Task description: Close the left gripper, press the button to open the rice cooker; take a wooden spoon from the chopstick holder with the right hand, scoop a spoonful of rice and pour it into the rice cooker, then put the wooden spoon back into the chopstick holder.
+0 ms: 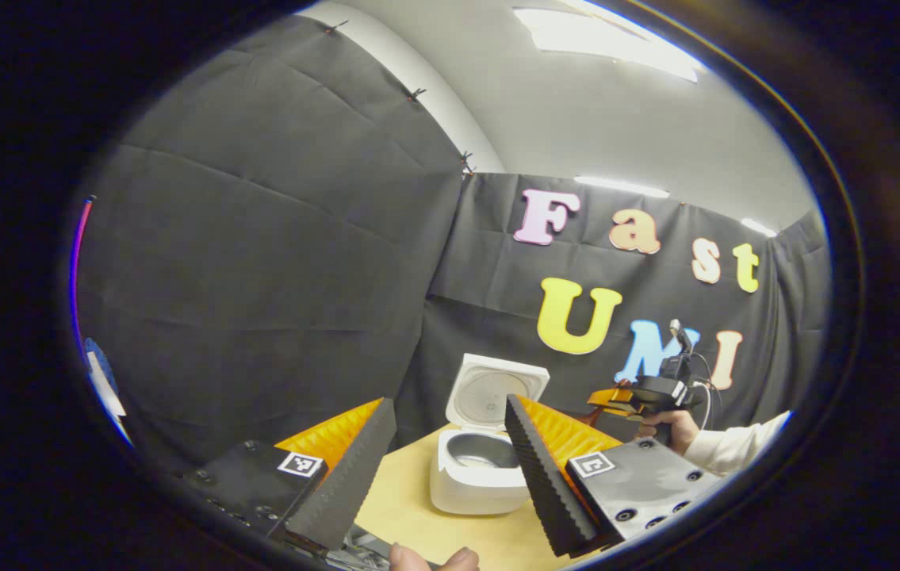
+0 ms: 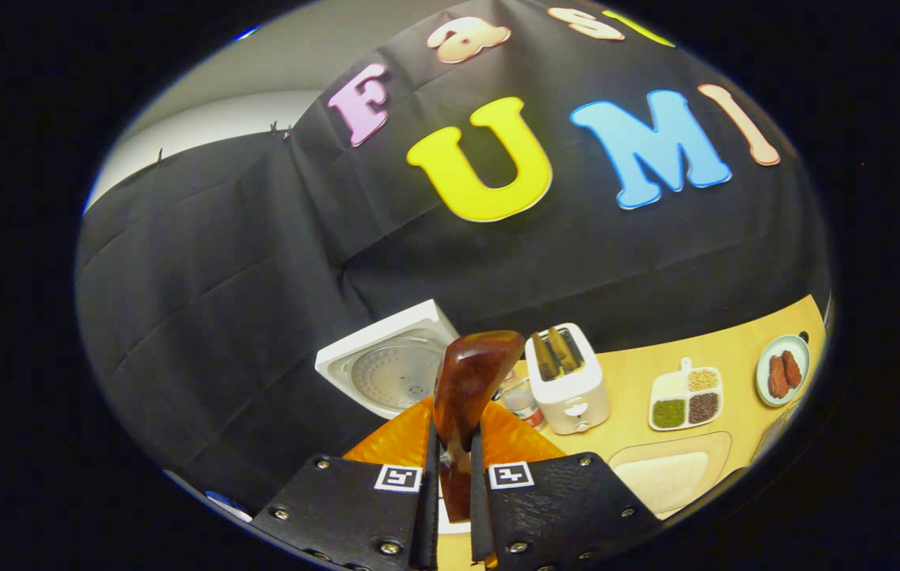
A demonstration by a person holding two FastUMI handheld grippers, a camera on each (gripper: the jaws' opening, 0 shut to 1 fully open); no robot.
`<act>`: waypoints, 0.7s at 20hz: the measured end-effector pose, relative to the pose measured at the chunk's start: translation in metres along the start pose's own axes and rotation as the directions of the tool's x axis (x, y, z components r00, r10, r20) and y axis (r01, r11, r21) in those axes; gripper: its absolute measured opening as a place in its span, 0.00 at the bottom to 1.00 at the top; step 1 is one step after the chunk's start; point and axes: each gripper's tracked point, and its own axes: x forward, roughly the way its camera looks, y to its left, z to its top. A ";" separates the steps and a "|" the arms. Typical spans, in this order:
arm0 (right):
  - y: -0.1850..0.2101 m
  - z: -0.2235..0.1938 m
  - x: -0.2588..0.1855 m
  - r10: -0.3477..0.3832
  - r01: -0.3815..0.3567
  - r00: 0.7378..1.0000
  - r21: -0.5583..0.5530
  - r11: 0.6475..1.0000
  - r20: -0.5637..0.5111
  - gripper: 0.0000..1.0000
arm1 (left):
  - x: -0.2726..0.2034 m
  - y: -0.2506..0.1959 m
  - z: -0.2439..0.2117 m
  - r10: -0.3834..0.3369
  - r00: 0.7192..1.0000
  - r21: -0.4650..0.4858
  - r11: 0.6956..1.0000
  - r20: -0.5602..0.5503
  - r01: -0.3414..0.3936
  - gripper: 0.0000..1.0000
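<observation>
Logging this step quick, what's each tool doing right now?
Left tool: open, holding nothing.
Right tool: closed on the wooden spoon.

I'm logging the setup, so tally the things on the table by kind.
Appliances: 2, rice cooker, toaster
Dishes: 3, divided grain dish, sausage plate, rice tray
Jars: 1, jar
Total: 6

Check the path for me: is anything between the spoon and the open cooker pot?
Nothing visible blocks it. The right gripper holds the wooden spoon, and the rice cooker has its lid raised, pot open.
</observation>
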 end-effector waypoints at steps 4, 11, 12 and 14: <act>-0.061 0.026 -0.062 -0.094 0.094 0.994 0.004 0.996 0.047 0.16 | 0.010 -0.017 -0.011 -0.060 0.998 -0.040 0.997 -0.012 0.060 0.94; -0.182 0.050 -0.142 -0.236 0.227 0.967 0.091 0.970 0.098 0.16 | 0.011 -0.075 -0.015 -0.114 0.993 -0.024 0.993 -0.010 0.113 0.94; -0.202 0.051 -0.150 -0.254 0.243 0.962 0.109 0.964 0.098 0.16 | 0.011 -0.086 -0.017 -0.116 0.993 -0.019 0.993 -0.011 0.115 0.93; -0.242 0.052 -0.164 -0.288 0.273 0.953 0.139 0.952 0.096 0.16 | 0.010 -0.112 -0.026 -0.114 0.993 -0.008 0.993 -0.030 0.114 0.93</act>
